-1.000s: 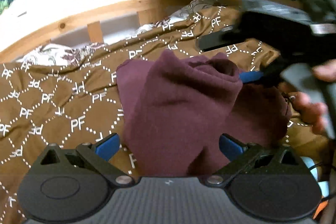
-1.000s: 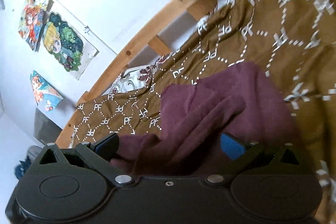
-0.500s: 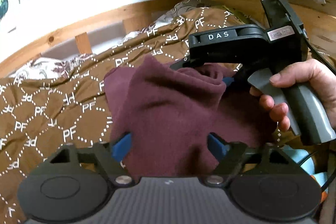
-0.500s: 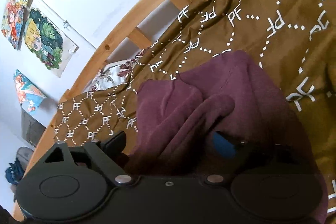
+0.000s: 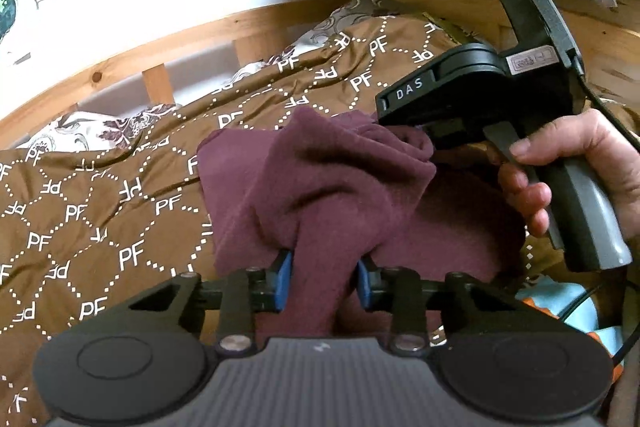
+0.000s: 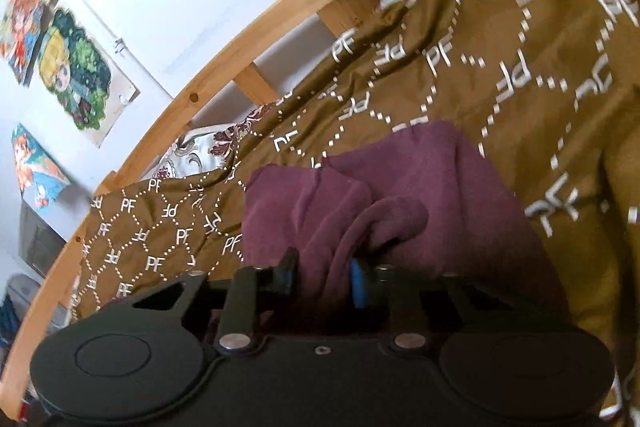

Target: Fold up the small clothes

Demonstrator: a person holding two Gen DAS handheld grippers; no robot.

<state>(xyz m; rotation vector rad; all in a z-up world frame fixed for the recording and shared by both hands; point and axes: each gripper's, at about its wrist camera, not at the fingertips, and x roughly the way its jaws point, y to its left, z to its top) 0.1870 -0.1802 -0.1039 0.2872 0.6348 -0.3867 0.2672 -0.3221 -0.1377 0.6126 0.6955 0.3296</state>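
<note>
Both grippers now pinch cloth, where a second ago their blue pads stood wide apart. On my left gripper the pads have drawn in from the far sides of the view and press a bunched fold of the maroon garment between them; the cloth rises out of the pinch in a thick ridge. My right gripper shows the same change in its own view: the fingers have come together on a rolled fold of the same garment, with fabric filling the gap.

From the left wrist view I see the right gripper's black body marked DAS lying over the far end of the garment, with the right hand wrapped around its grey handle. A second ago that tool was a blur further up and to the right.

The garment lies crumpled on the brown bedspread printed with white PF letters, its far part humped up, its near part gathered into the two pinches. Beyond the bedspread runs the wooden bed rail, and cartoon pictures hang on the white wall behind it.
</note>
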